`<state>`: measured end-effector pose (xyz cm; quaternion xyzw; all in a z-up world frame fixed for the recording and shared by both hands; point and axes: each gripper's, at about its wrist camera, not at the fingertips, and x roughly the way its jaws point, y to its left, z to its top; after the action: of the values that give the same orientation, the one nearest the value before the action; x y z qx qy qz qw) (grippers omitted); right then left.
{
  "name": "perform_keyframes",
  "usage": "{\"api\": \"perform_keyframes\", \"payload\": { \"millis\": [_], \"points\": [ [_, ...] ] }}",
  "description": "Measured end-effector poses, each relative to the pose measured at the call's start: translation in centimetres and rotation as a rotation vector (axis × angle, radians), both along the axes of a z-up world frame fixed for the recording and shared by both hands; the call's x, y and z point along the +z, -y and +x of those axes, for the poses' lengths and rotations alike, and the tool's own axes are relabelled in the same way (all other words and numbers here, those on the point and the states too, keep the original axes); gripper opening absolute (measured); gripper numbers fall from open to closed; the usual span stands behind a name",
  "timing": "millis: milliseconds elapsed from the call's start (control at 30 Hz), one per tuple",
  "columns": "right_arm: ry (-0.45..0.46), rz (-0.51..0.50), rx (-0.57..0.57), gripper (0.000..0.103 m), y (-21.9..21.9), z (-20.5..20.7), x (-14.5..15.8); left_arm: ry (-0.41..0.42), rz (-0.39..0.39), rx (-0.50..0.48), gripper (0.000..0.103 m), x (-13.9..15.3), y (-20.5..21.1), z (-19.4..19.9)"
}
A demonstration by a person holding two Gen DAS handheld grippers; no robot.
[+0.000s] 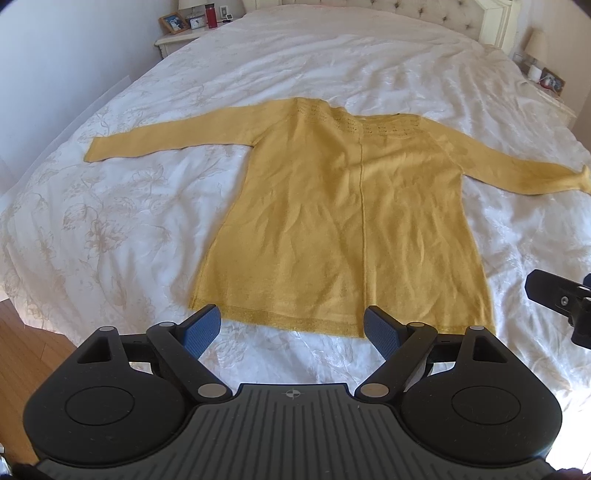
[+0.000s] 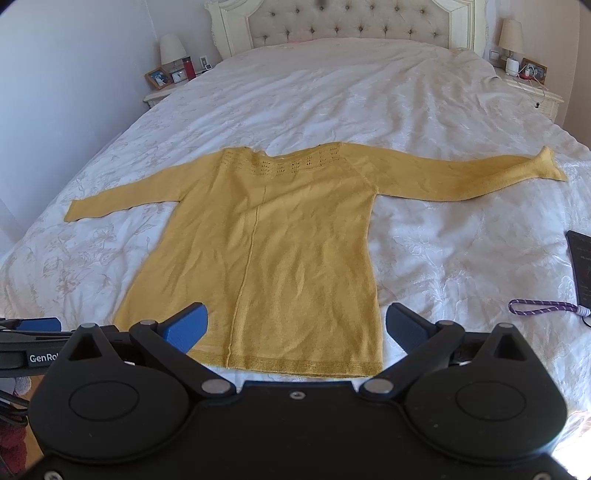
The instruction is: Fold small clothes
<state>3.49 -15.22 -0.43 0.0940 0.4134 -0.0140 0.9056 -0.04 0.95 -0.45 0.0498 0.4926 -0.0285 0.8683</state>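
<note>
Sweater (image 1: 332,221) lay flat on bed (image 1: 110,221), unfolded. Left gripper (image 1: 291,328) and right gripper (image 2: 295,328) hovered near hem, jaws spread, empty. Next move likely: pinch sleeve, fold inward.

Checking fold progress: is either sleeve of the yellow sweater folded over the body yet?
No. In the right wrist view both sleeves of the yellow sweater lie stretched out sideways on the white bedspread.

I looked over a wide bed (image 2: 332,96) with a white flowered cover, daylight bright on it. Behind it stood a cream tufted headboard (image 2: 351,22). Either side of the headboard was a nightstand (image 2: 159,94) with a lamp (image 2: 171,48) and a picture frame (image 2: 158,78). Left of the bed ran a pale wall (image 1: 74,55) and wooden floor (image 1: 33,332).
</note>
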Motion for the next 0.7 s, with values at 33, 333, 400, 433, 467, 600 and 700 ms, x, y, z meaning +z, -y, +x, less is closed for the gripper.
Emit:
{"api": "perform_keyframes", "payload": {
  "millis": [33,333,400,433,467,600,700],
  "points": [
    [-0.001,0.002,0.0,0.102,-0.03,0.03,0.01,0.0,0.002,-0.001,0.085,0.0,0.01,-0.01],
    [-0.004,0.018,0.002,0.102,-0.17,0.19,0.06,-0.003,0.01,-0.005,0.085,0.08,-0.04,0.16],
    [-0.005,0.02,0.002,0.102,-0.17,0.24,0.06,-0.003,0.009,-0.005,0.085,0.06,-0.07,0.15],
    [-0.006,0.022,0.003,0.102,-0.15,0.28,0.03,-0.003,0.009,-0.004,0.085,0.06,-0.06,0.15],
    [-0.007,0.023,0.003,0.102,-0.15,0.32,0.01,-0.004,0.01,-0.004,0.085,0.04,-0.03,0.16],
    [-0.01,0.033,0.0,0.102,-0.1,0.49,-0.02,-0.01,0.012,-0.008,0.085,0.0,-0.12,0.46],
    [-0.013,0.041,-0.004,0.102,-0.05,0.52,-0.06,-0.016,0.015,-0.013,0.085,-0.14,-0.19,0.58]
  ]
}}
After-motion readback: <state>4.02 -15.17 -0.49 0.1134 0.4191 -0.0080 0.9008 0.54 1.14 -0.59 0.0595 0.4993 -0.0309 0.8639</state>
